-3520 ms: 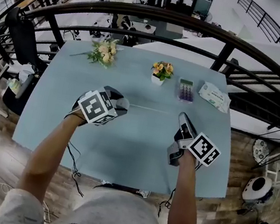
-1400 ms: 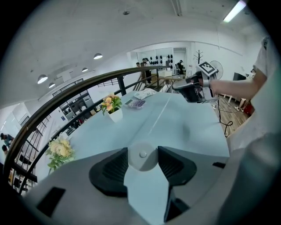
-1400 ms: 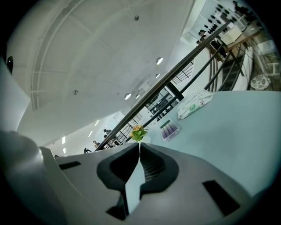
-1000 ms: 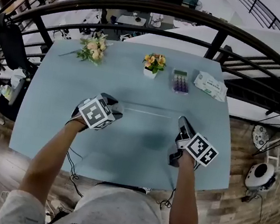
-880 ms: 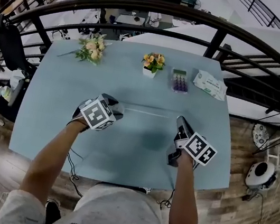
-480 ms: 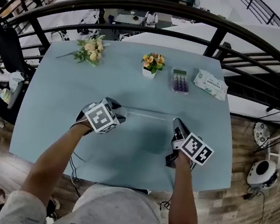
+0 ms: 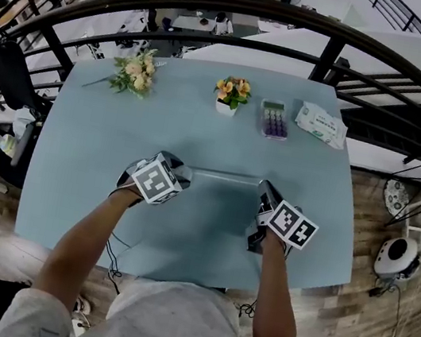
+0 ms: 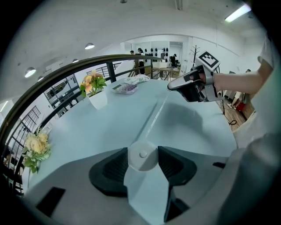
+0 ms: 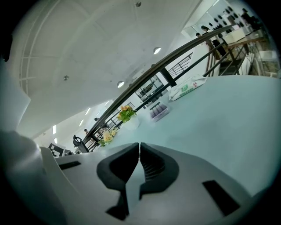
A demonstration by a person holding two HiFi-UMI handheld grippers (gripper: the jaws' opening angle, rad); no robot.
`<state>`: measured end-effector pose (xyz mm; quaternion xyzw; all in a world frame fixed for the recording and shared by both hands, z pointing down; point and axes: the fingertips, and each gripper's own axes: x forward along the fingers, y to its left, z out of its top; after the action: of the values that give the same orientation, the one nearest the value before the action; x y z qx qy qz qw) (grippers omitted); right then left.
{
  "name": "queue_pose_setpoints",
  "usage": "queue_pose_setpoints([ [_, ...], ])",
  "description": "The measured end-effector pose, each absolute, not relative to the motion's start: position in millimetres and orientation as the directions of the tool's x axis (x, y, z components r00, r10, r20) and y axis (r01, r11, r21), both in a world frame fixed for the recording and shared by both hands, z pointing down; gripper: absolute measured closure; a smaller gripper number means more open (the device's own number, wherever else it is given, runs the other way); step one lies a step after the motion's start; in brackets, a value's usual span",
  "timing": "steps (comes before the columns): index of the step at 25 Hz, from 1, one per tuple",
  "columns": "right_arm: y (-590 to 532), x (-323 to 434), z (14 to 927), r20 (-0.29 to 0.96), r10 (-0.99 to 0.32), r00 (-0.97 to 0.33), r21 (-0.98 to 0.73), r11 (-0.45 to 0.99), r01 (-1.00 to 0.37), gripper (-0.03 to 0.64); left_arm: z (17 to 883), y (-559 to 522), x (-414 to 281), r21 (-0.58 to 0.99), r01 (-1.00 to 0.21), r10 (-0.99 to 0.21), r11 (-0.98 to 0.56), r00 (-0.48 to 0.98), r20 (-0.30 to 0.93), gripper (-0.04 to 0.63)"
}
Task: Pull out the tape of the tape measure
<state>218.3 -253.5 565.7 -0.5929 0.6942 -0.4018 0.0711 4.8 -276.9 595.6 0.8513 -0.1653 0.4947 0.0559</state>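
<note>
We had the left tool (image 8: 142, 161) clamped on the round white case of the tape measure (image 8: 141, 154), its jaws set fairly wide around it, low over the bench (image 7: 104, 129). The right tool (image 9: 139, 149) was closed almost completely. We judged that it pinched the tip of the tape (image 7: 221, 174), which ran straight between the two tools just above the bench. To do this well, we needed a firm grip on the case and a level, steady pull along the tape's own line. Otherwise the thin tip could slip free or the blade could kink.
</note>
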Motion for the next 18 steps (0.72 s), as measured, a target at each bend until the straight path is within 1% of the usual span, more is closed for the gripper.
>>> queue_pose_setpoints([
  [12, -252.5, 216.6, 584.5, 0.443, -0.860, -0.254, -0.587, -0.065, -0.807, 0.601, 612.8, -277.4, 8.7, -0.029, -0.309, -0.175, -0.951, 0.456, 0.872, 0.380],
  [18, -252.6, 218.1, 585.2, 0.449, -0.859, -0.247, -0.579, -0.069, -0.812, 0.601, 618.6, -277.3, 7.2, -0.006, -0.325, -0.165, -0.946, 0.461, 0.872, 0.379],
])
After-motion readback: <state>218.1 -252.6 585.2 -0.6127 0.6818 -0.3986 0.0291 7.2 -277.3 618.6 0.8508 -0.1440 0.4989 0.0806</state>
